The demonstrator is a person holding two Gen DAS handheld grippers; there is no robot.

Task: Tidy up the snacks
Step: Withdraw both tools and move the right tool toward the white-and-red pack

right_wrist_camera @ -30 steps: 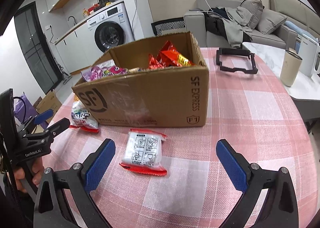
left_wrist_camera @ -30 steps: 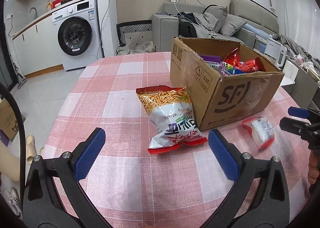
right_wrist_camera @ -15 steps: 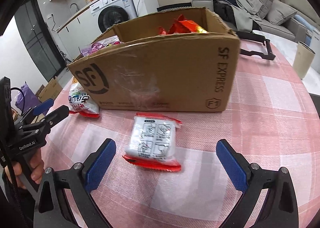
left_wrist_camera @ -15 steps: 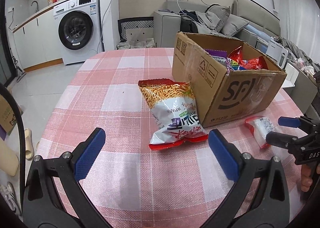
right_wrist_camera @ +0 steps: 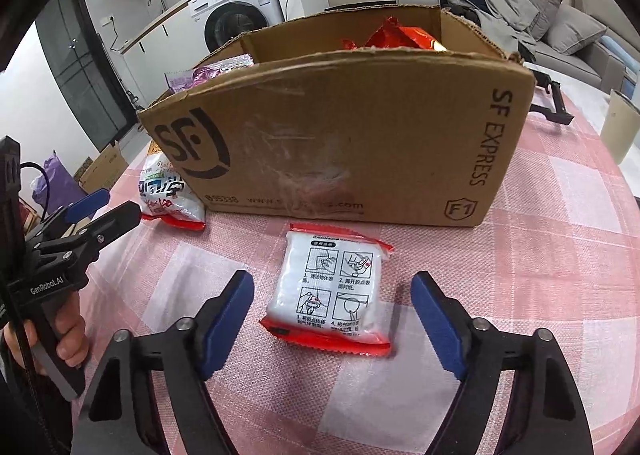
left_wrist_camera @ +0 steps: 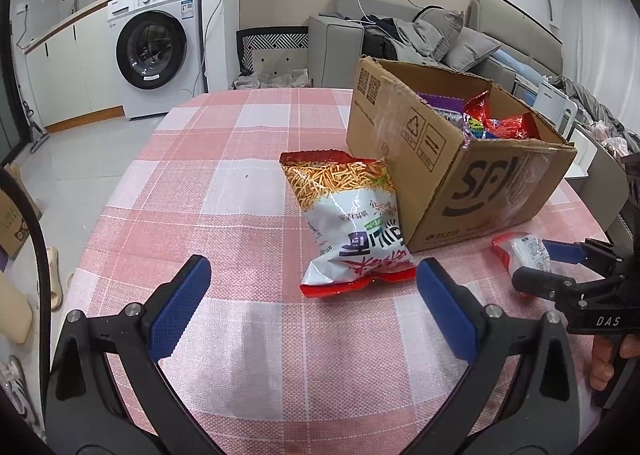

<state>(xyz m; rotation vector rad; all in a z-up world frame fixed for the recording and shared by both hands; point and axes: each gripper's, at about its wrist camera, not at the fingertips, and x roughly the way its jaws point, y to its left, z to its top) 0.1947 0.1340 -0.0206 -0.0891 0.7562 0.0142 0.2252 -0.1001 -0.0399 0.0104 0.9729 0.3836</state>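
Observation:
An open cardboard box (left_wrist_camera: 472, 171) holding several snack packs stands on the pink checked table (left_wrist_camera: 208, 215); it also shows in the right wrist view (right_wrist_camera: 340, 151). A large white and red snack bag (left_wrist_camera: 352, 223) leans on the box's left side, just ahead of my open, empty left gripper (left_wrist_camera: 312, 307). A small white packet with red edges (right_wrist_camera: 332, 291) lies flat before the box, between the tips of my open right gripper (right_wrist_camera: 332, 315). In the left wrist view the packet (left_wrist_camera: 520, 255) sits at the right gripper's tips (left_wrist_camera: 540, 267).
A black frame (right_wrist_camera: 552, 99) and a beige cup (right_wrist_camera: 618, 127) are on the table right of the box. A washing machine (left_wrist_camera: 156, 47) and a sofa (left_wrist_camera: 420, 39) stand beyond the table. The table's edge drops off at the left.
My right gripper has moved forward and down so its open fingers now flank the small packet. My left gripper has edged closer to the large snack bag.

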